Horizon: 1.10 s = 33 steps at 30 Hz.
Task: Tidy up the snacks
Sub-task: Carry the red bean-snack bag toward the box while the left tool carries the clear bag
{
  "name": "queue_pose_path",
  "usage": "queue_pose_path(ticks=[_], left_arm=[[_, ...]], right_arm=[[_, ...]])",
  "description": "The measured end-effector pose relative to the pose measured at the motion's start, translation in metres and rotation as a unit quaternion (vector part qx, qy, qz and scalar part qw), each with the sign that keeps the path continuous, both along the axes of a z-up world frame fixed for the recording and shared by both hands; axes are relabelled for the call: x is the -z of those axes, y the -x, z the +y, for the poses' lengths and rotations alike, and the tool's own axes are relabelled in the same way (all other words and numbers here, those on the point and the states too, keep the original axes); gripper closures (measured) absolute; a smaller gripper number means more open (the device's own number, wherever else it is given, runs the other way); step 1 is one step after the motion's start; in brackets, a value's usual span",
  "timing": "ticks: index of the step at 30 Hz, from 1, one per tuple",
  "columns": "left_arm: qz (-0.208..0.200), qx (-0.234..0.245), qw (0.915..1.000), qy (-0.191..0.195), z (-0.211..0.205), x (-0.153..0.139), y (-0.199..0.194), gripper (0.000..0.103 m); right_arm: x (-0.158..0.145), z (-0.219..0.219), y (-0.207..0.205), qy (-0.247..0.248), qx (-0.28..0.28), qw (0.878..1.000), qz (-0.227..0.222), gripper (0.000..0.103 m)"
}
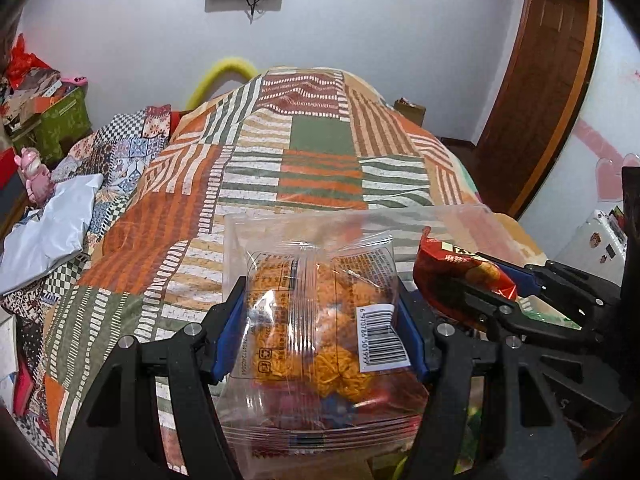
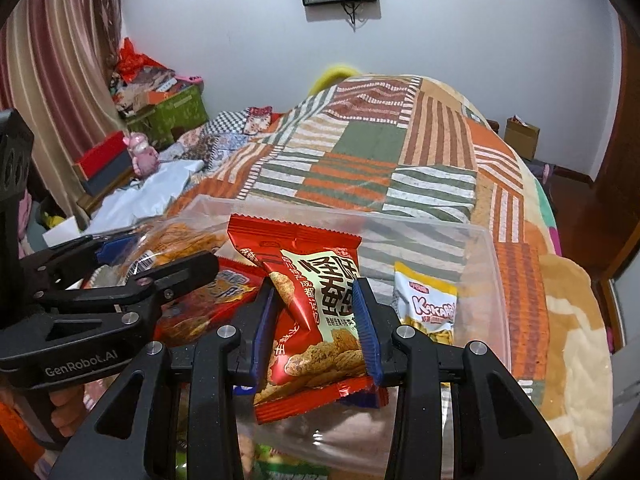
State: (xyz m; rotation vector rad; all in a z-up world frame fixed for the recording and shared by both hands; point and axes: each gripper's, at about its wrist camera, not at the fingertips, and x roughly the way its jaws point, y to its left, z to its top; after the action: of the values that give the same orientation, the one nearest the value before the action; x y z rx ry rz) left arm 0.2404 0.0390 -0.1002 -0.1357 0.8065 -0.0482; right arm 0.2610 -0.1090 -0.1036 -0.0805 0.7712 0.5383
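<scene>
A bed [image 2: 440,152] under a patchwork quilt fills the room, and at its near end sits a clear plastic box [image 2: 486,252] already holding a yellow-and-white snack pack [image 2: 430,304] on the right and a red pack [image 2: 212,300] on the left. The left gripper [image 1: 320,316] is clamped on a clear packet of orange noodle snack [image 1: 320,312], held over the near left part of the box; just right of it the right gripper [image 2: 316,324] pinches a red packet of nut crackers [image 2: 316,320] at its sides, above the middle of the box. The step in hand looks like dropping both packets in. To do it well, I would lower each packet below the rim before letting go, set the red one into the free space between the packs already inside, keep the two grippers from knocking each other since they are close, and release one at a time so nothing slides out.
</scene>
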Motion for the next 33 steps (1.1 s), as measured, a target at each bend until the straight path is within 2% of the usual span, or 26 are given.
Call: queue_pose_path(ticks=[3,14,19,24,27,33], left_arm=[[0.016,-0.003,0.9998,0.012,0.004,0.006,-0.007,0.038],[0.018,-0.006,0.9998,0.006,0.002,0.006,-0.009,0.034],[0.027,-0.007,0.9995,0.014,0.002,0.003,-0.005,0.030],[0.001,-0.014,0.9998,0.014,0.002,-0.013,0.011,0.020],[-0.008,-0.014,0.9998,0.012,0.001,-0.024,0.022,0.019],[-0.019,-0.020,0.9996,0.007,0.001,-0.034,0.045,0.014]], right_arm=[[0.004,0.002,-0.007,0.002,0.003,1.000,0.011,0.068],[0.004,0.000,-0.010,0.015,0.021,1.000,0.008,0.065],[-0.006,-0.007,-0.003,0.008,0.020,1.000,-0.001,0.053],[-0.016,-0.015,0.008,0.006,0.022,1.000,-0.017,0.050],[-0.022,-0.022,0.015,-0.002,0.024,1.000,-0.018,0.048],[-0.035,-0.042,0.035,-0.015,0.035,0.999,-0.038,0.038]])
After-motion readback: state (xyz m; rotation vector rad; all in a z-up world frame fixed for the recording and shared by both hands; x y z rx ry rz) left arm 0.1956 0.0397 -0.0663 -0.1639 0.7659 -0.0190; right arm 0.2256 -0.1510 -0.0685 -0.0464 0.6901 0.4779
